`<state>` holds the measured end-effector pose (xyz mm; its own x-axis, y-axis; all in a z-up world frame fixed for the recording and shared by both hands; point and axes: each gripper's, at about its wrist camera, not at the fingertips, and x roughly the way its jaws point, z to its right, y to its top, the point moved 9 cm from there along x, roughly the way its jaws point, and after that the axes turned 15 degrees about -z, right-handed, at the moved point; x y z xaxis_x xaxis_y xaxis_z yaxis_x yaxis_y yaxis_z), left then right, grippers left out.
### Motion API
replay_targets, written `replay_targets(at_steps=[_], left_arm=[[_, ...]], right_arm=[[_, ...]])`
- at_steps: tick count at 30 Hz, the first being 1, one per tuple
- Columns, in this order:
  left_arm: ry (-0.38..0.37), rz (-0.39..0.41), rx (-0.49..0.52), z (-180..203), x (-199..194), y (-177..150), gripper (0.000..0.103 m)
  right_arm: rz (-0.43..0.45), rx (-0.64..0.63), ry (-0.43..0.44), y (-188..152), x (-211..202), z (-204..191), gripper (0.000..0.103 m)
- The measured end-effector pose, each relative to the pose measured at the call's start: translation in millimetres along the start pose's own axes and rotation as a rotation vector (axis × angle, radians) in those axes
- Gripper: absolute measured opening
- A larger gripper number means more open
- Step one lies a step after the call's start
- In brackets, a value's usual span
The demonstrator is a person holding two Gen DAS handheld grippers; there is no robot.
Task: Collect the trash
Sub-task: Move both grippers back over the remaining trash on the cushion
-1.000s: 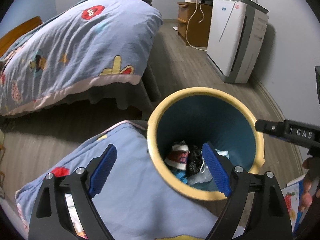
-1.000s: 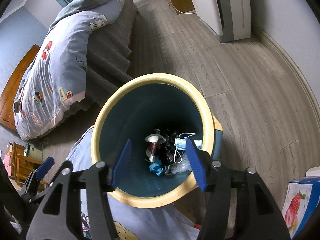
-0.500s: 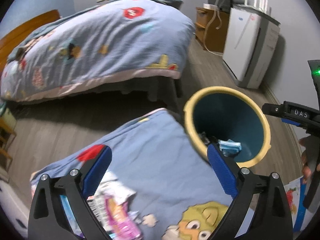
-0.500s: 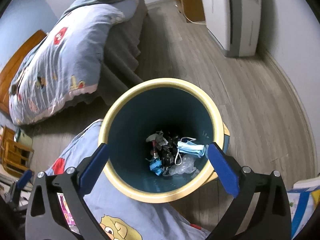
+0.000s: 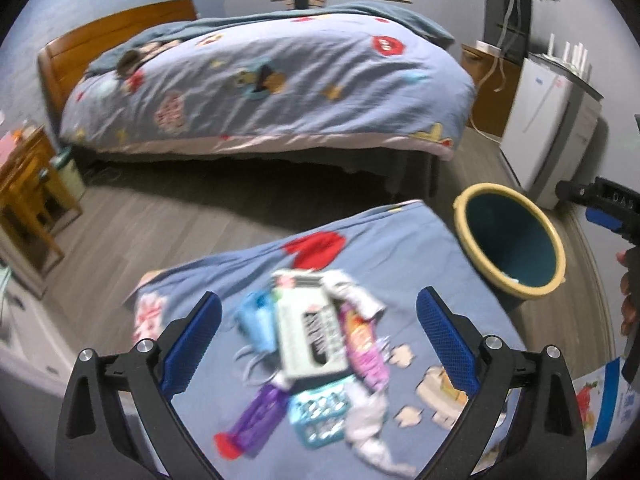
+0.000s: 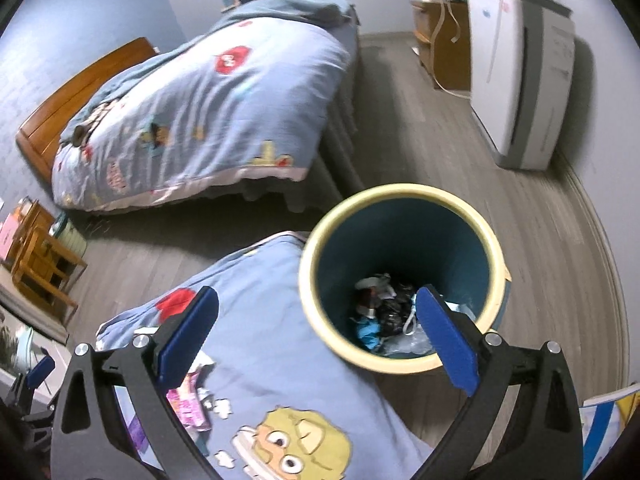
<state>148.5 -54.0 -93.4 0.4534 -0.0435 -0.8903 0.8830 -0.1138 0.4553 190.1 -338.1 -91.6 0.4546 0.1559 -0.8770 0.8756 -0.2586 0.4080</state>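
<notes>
Swung away from the bin since the earlier frames, the left claw [image 5: 318, 340] now hangs with its blue pads spread wide and holding nothing over a heap of litter on a near blue cartoon-print quilt [image 5: 404, 248]. Nearest in that heap lie a purple tube with a red cap [image 5: 256, 420], a teal patterned packet [image 5: 320, 420] and a crumpled white wrapper [image 5: 370, 428]; just beyond them a pale green printed carton [image 5: 308, 336] lies on top of the pile, with a light blue face mask [image 5: 256, 324] beside it on the left and a pink-and-orange snack wrapper [image 5: 364, 344] on the right, all blurred. The right claw [image 6: 316, 340], likewise spread and holding nothing, hovers over the quilt edge and the near rim of a round bin with a cream rim and dark teal inside [image 6: 496, 264], which stands on the grey plank floor [image 6: 540, 216] just beside the quilt. Collected trash [image 6: 384, 312] lies at its bottom: dark crumpled wrappers, a blue mask and clear plastic. Farther off stands a wooden-framed bed under a matching blue quilt [image 5: 280, 80], a white air purifier [image 6: 520, 72] against the right wall, and a brown wooden cabinet [image 6: 440, 40] behind it.
</notes>
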Motion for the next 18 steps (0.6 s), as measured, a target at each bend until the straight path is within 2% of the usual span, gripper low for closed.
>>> replay_targets(at_steps=[5,12,18], left_arm=[[-0.005,-0.014,-0.076,-35,-10,-32,0.097],[0.007,-0.03,-0.153,-80,-15,-67,0.097],[0.055,-0.071,-0.182,-110,-5,-90,0.097]], right_arm=[[-0.002,-0.018,0.025,-19,-8,-31,0.097],[-0.032,-0.106,-0.027,-58,-1,-70,0.097],[-0.091,-0.036,0.028,-85,13,-79,0.097]])
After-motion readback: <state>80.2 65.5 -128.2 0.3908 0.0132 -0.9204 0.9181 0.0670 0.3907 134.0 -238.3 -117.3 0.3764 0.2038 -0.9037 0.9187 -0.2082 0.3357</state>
